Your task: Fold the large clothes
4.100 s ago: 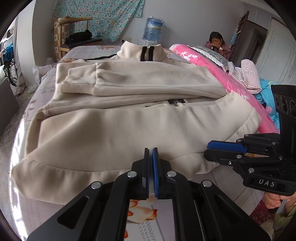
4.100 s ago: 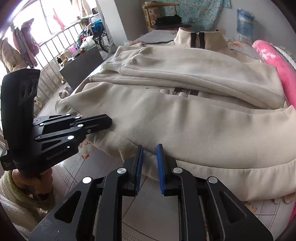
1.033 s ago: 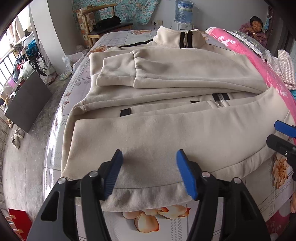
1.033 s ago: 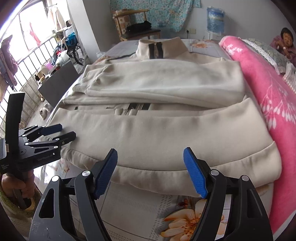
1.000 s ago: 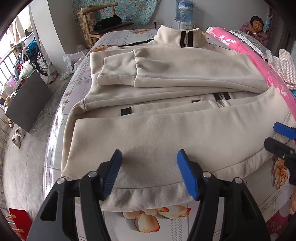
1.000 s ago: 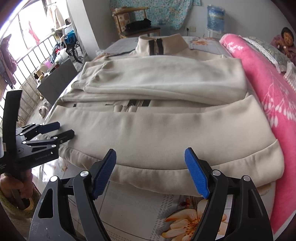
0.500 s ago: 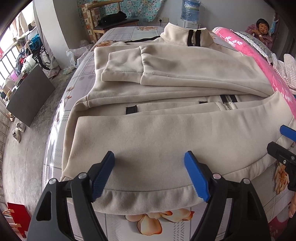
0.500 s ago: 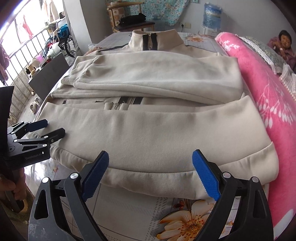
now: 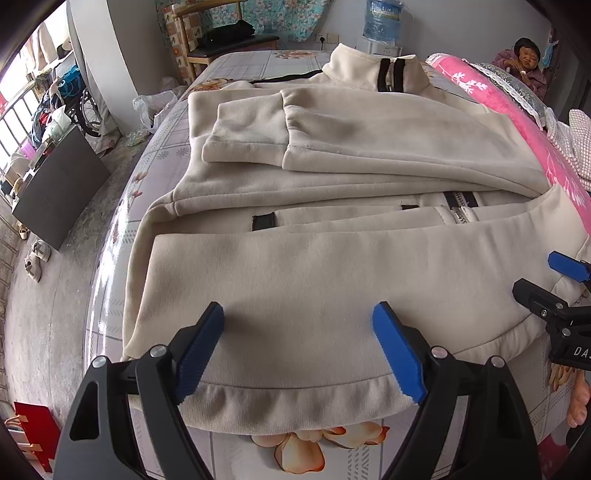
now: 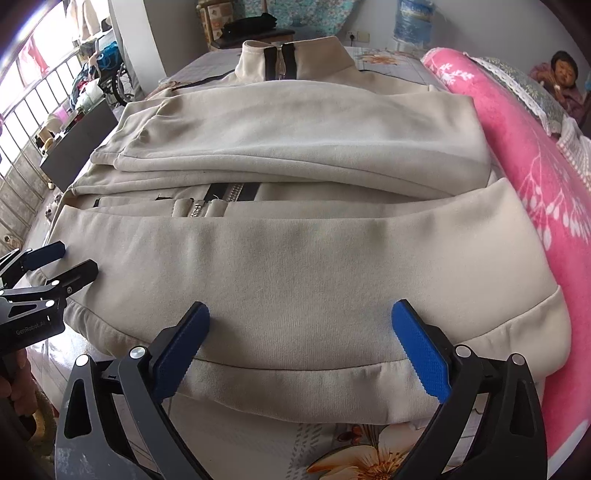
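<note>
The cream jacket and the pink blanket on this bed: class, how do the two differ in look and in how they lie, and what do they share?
The cream jacket is plain, with black zip trim; the pink blanket carries a white leafy print. The jacket lies spread across the middle, sleeves folded over its chest; the blanket lies bunched in a long ridge along one side. The jacket's hem sits between both open grippers' pads; the blanket lies outside them. Both are soft fabrics on the same bed.

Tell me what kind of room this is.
Most likely a lived-in bedroom at home. A cream jacket lies spread over a bed with a floral sheet, a rolled pink blanket runs along one side, and a water dispenser bottle stands by the far wall.
</note>
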A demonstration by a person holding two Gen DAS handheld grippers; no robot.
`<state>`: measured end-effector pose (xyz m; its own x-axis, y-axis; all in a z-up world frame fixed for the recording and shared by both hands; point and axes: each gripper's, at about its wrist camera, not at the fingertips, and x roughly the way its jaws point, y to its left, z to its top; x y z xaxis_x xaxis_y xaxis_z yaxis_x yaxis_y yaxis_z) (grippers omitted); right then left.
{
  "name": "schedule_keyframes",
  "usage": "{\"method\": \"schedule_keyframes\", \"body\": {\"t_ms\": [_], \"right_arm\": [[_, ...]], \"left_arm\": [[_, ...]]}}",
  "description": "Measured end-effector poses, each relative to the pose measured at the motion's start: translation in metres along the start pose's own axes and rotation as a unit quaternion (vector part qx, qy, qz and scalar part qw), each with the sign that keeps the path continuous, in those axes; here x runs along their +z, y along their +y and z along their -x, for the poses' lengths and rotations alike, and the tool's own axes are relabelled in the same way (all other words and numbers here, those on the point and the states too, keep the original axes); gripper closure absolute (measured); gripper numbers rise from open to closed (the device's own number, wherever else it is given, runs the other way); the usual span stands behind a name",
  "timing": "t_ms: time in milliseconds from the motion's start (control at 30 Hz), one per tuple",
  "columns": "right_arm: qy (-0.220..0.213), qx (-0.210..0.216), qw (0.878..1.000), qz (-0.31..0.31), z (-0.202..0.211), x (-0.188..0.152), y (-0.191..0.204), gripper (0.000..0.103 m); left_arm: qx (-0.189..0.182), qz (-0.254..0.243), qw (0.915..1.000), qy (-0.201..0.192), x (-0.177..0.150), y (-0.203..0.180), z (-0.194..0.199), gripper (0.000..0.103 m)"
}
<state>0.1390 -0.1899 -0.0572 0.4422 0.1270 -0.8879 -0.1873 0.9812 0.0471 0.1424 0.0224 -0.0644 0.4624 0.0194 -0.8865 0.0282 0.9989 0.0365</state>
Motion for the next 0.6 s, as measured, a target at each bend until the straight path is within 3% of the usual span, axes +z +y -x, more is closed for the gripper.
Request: {"method": "schedule_keyframes", "body": {"t_ms": [600], "right_arm": [[0.007,-0.007,1.0,0.005,-0.0062,0.002,0.003,0.008]], "left_arm": [[0.001,0.006,1.0,0.0,0.0002,0.0031,-0.0026,0.014]]}}
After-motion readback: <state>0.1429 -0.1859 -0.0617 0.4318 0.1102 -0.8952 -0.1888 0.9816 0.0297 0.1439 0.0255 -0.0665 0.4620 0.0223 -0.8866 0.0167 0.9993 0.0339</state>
